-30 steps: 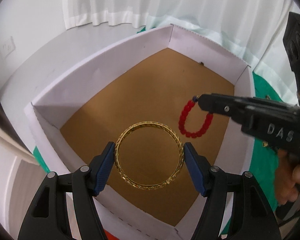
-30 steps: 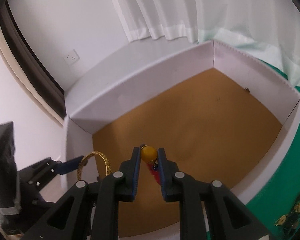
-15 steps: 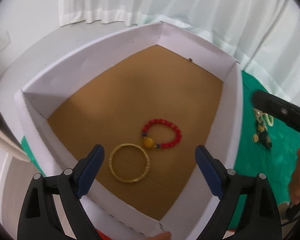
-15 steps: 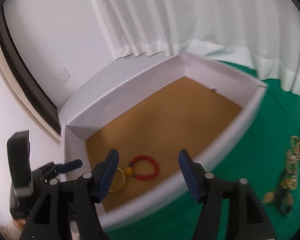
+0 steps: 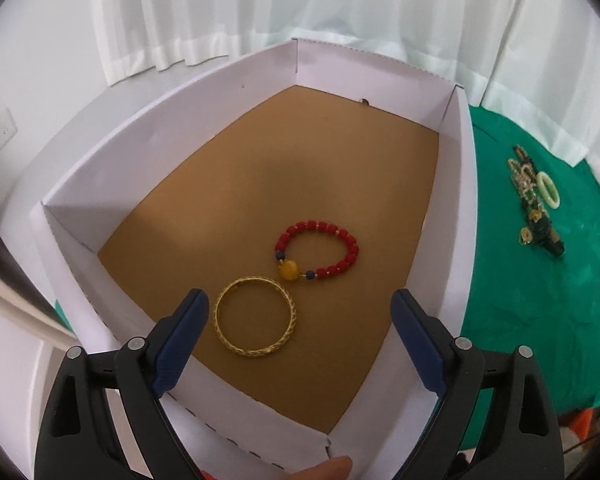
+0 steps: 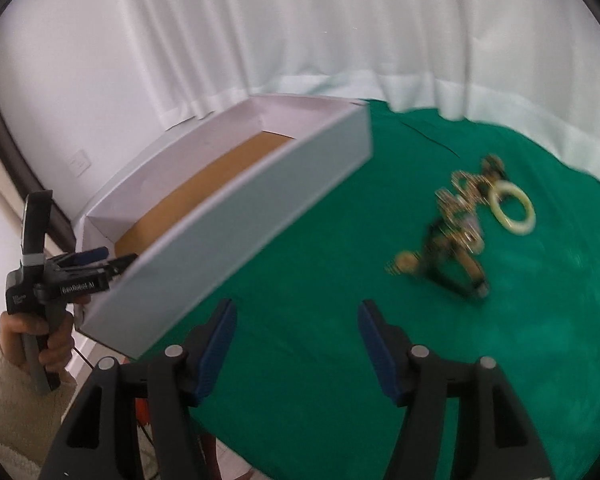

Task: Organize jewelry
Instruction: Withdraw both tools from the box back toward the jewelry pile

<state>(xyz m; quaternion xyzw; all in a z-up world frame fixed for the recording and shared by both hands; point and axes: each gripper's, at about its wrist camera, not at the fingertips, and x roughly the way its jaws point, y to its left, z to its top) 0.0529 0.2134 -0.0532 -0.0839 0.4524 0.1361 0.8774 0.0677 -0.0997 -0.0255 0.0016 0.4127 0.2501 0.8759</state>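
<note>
— What's in the big white box (image 5: 456,216)?

— A gold bangle (image 5: 255,316) and a red bead bracelet (image 5: 318,250), side by side on the brown floor.

— And your claws?

— My left claw (image 5: 300,336) is wide over the box, holding nothing. My right claw (image 6: 296,340) is open over the green cloth (image 6: 340,360), near the jewelry pile (image 6: 460,220).

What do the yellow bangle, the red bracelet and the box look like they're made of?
Gold bangle: looks like shiny gold-coloured metal with a woven pattern; real gold or plating can't be told.
Red bead bracelet: glossy red beads, perhaps glass, stone or plastic, plus one larger amber-yellow bead.
Box: seems cardboard, with white walls, a matte brown floor and perforated edges.
</note>
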